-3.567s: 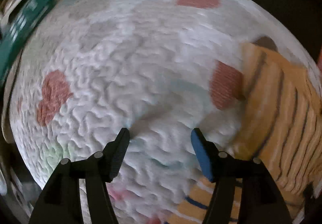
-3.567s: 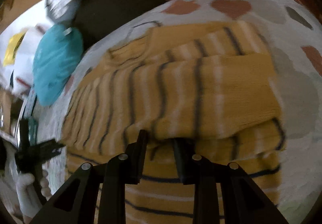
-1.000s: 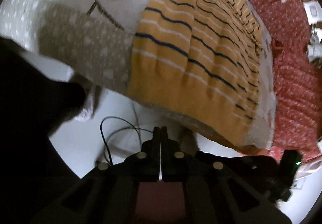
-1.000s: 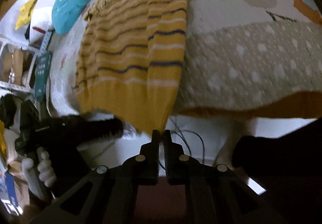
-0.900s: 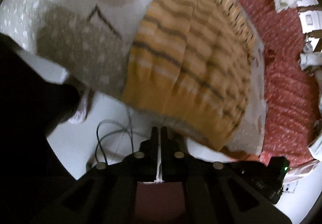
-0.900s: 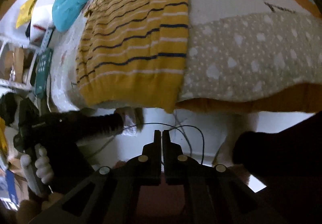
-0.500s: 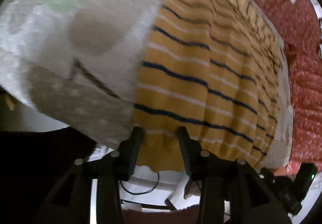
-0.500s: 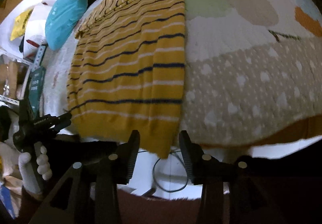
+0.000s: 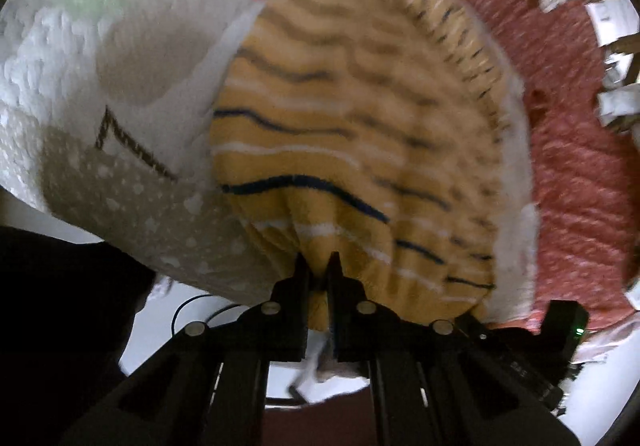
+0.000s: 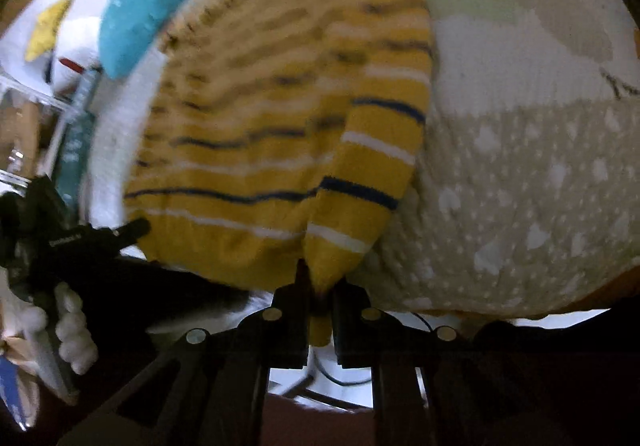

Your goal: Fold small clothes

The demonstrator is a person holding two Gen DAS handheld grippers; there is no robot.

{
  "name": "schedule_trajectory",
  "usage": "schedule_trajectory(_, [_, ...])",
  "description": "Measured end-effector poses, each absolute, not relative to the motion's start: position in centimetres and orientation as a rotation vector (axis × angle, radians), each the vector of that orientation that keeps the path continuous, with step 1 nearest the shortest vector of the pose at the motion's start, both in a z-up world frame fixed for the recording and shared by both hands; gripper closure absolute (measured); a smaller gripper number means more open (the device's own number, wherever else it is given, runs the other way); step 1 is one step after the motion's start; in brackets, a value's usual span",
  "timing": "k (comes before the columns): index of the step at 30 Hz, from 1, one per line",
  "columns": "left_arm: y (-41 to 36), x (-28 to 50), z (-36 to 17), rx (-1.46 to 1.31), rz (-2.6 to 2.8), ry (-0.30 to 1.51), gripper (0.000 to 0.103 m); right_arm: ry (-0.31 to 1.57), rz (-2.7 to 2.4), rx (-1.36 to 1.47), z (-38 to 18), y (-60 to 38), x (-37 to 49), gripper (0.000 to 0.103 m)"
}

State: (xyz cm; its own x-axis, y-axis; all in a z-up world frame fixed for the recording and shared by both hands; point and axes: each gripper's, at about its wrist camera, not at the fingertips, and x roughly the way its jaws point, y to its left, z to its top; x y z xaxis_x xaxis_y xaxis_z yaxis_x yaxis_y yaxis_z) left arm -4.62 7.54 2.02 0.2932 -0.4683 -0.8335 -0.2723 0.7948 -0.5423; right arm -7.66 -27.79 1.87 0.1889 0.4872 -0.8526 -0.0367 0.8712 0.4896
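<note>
Mustard stripes on a pale quilt

I see a yellow sweater (image 10: 280,149) banded navy and white, a white-speckled beige quilt (image 10: 520,205), a teal cushion (image 10: 136,13).

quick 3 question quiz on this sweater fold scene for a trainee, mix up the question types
1. True or false: both grippers have their jaws shut on the hem of the striped sweater.
2. Multiple choice: the sweater lies on A) a bare wooden table, B) a patterned quilt, C) a plastic tray.
3. Short answer: what colour is the cushion beyond the sweater's far end in the right wrist view?

Key
1. True: left gripper and right gripper each pinch the hem.
2. B
3. Teal
</note>
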Motion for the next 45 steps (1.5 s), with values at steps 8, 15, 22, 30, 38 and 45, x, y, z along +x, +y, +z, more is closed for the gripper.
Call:
schedule_trajectory(8, [8.4,2.0,8.0,-0.730,-0.177,1.144,0.096,1.138,0.451,0.466,9.3,-28.0,-1.3,0.094])
schedule_trajectory(15, [8.1,13.3,10.6,-0.703,-0.118,1.063,0.096,1.000,0.416,0.490,12.9,-27.2,8.7,0.094])
schedule_trajectory(22, [6.9,24.8,9.4,-0.591,-0.061,1.079,0.096,0.963,0.347,0.506,11.2,-26.6,19.1,0.094])
schedule_trajectory(30, [8.7,33.0,6.0,-0.732,-0.052,1.124,0.093,1.003,0.218,0.627,4.8,-28.7,27.3,0.081])
schedule_trajectory(38, [11.8,30.4,9.1,-0.780,-0.024,1.037,0.058,0.998,0.244,0.664,4.3,-29.7,27.4,0.061])
schedule_trajectory(45, [7.0,24.3,7.9,-0.681,-0.129,1.079,0.058,0.890,0.180,0.724,6.6,-31.7,26.0,0.026])
